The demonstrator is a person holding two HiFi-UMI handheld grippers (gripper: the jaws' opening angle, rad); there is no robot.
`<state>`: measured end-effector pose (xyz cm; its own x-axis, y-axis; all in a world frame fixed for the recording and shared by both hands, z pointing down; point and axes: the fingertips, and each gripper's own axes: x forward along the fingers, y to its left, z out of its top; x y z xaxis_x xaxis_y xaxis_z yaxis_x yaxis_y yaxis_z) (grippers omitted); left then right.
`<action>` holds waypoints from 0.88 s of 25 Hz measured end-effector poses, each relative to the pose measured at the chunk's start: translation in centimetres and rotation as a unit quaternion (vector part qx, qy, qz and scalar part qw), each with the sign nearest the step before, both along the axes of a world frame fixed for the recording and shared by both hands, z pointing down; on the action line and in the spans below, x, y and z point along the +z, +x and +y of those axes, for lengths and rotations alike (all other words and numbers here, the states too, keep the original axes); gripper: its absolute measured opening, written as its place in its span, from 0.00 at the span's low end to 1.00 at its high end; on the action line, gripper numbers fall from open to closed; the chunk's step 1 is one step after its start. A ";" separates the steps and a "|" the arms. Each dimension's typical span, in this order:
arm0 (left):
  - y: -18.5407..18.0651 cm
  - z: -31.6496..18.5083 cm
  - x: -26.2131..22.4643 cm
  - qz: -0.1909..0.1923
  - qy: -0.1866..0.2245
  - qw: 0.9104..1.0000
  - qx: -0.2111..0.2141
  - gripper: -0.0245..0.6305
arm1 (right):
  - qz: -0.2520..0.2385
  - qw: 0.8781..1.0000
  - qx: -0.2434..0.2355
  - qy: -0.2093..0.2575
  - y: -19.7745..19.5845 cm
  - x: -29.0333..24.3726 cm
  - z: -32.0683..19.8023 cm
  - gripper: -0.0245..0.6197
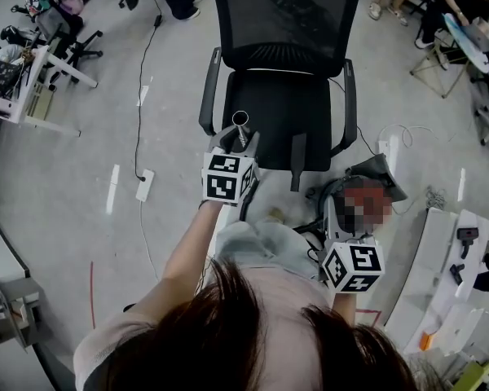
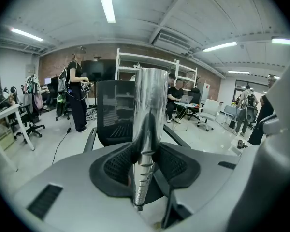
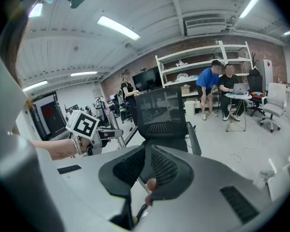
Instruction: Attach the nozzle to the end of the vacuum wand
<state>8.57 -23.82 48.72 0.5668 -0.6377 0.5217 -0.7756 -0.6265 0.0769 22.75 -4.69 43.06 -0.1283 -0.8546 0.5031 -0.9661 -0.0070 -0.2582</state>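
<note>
One vacuum wand stands upright, gripped in the left claw.

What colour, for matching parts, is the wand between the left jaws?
Shiny silver wand; left gripper view.

Chair ahead, wand in left gripper, right gripper nearer, rightward

Long ceiling tubes give bright, even light, and shadows on the pale floor are soft. The vacuum wand shines with strong glare along its metal. Both gripper views bend strongly toward the edges and turn black in the corners; the nearest parts look blurred.
</note>
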 end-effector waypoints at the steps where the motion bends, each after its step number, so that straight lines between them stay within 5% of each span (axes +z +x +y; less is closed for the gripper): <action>1: 0.0 -0.1 0.0 0.000 0.002 1.000 0.000 0.27 | -0.006 1.000 -0.003 -0.002 0.1 0.3 -0.1 0.09; 22: 0.0 -0.4 0.6 -0.002 0.016 1.000 0.004 0.27 | -0.077 0.989 -0.064 -0.111 1.2 13.9 -1.4 0.21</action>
<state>8.54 -24.19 49.34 0.5702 -0.6487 0.5040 -0.7704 -0.6352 0.0542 23.98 -6.07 56.94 -0.3180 -0.6973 0.6424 -0.9120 0.0397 -0.4084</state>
